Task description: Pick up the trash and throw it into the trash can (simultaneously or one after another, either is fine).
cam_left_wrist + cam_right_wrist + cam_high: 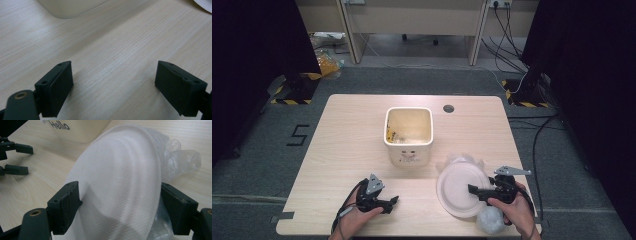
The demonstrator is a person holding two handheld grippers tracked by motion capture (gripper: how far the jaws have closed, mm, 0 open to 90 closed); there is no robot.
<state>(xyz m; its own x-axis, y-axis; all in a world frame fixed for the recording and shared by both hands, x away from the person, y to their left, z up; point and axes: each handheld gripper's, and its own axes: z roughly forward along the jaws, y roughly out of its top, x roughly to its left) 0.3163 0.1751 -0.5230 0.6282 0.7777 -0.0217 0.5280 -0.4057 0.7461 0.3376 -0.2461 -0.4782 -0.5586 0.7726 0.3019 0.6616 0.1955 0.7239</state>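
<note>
right gripper (pixel 474 190) jaws wide around the white paper plate (pixel 460 189), not yet clamped, plate lying on the table (pixel 347 135) right of the cream bin (pixel 408 134); left gripper (pixel 393 201) wide and empty; judged early, plate ungrasped, transfer remaining.

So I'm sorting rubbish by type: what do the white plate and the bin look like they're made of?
The plate looks like matte moulded paper pulp: a fine woven-looking texture, no gloss. Under it lies thin clear crinkled plastic, glossy and wrinkled. The bin seems smooth cream plastic, with rounded corners and a soft sheen. All judged by look alone.
</note>
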